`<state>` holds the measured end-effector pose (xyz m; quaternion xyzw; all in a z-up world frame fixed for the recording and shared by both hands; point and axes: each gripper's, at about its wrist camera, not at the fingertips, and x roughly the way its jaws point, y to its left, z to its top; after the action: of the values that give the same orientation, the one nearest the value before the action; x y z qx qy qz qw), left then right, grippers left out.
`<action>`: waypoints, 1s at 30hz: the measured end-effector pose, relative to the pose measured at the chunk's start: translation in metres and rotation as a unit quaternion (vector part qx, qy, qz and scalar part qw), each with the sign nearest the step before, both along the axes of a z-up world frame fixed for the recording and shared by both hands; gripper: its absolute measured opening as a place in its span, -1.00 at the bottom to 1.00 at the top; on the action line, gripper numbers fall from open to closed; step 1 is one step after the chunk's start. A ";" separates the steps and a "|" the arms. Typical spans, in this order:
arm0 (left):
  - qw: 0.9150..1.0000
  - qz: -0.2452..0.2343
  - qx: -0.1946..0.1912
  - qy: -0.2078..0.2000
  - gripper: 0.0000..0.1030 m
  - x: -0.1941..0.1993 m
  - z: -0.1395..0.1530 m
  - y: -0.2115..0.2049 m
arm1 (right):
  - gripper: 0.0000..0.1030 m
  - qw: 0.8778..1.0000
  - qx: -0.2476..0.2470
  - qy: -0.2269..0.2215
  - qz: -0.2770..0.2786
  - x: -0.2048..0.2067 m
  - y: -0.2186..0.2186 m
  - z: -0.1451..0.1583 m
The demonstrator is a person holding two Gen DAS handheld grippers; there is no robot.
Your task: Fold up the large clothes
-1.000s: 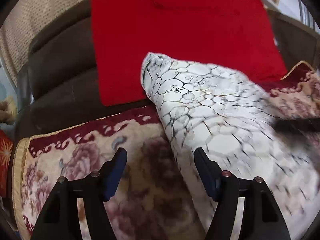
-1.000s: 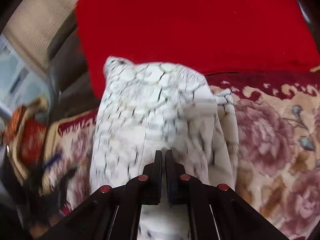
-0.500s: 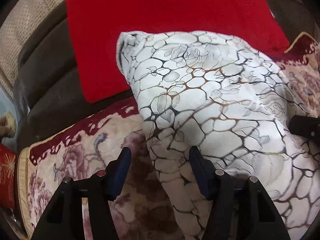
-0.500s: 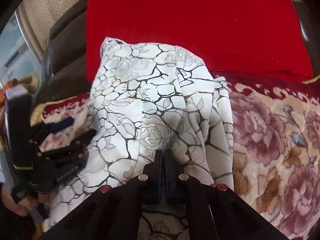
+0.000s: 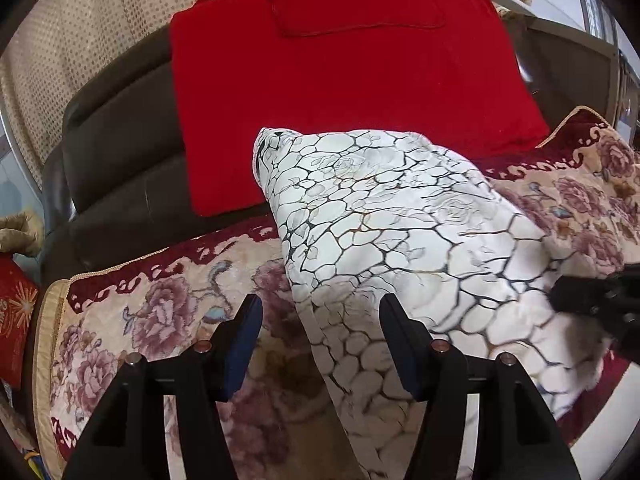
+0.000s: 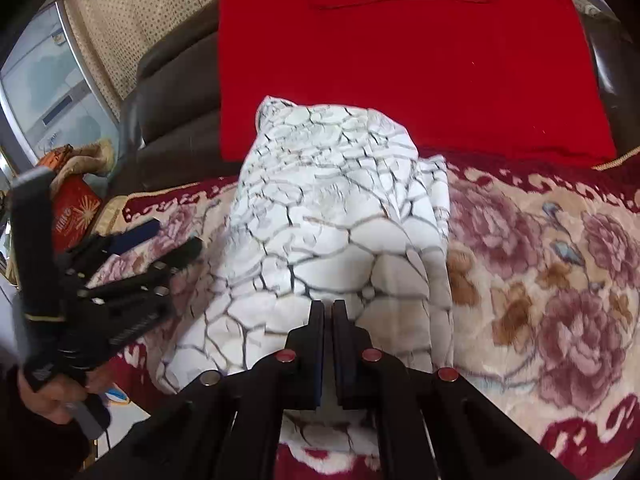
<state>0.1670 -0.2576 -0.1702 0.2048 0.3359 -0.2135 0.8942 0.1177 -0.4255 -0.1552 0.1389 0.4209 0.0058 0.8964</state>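
Observation:
A white garment with a black crackle print (image 5: pixel 400 216) lies heaped on a floral blanket (image 5: pixel 160 312) over a sofa. My left gripper (image 5: pixel 320 312) stands open just above the garment's left edge; the cloth runs under the gap and the pads do not press it. In the right wrist view the garment (image 6: pixel 332 208) gathers in folds toward my right gripper (image 6: pixel 328 306), whose jaws are shut on its near edge. The right gripper's black tip (image 5: pixel 560 298) shows at the cloth's right side in the left wrist view. A hand (image 6: pixel 44 396) holds the left gripper (image 6: pixel 168 240) beside the cloth.
A big red cushion (image 5: pixel 340 80) leans on the dark brown sofa back (image 5: pixel 112 152) behind the garment. The blanket (image 6: pixel 540 260) spreads to the right. A red box (image 6: pixel 74 212) sits off the sofa's left end, with a beige dotted curtain (image 5: pixel 80 40) behind.
Both grippers have drawn back from the cushion, the right one taking the garment's near edge with it. The left jaws stand a little narrower than a second ago.

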 end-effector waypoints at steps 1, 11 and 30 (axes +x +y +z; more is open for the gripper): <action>1.000 -0.002 0.002 -0.003 0.20 -0.003 0.001 -0.001 | -0.88 1.000 0.003 0.006 -0.004 -0.002 -0.001 -0.003; 1.000 -0.002 0.019 0.007 0.20 -0.005 -0.015 -0.003 | -0.87 0.997 0.040 0.051 -0.029 -0.001 -0.014 -0.028; 0.996 -0.019 0.065 0.053 0.21 0.002 -0.050 -0.011 | -0.89 0.996 0.045 0.068 -0.034 0.015 -0.015 -0.043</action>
<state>0.1692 -0.2683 -0.2199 0.2572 0.3925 -0.2187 0.8555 0.1330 -0.4402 -0.1985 0.1929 0.4756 -0.0151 0.8581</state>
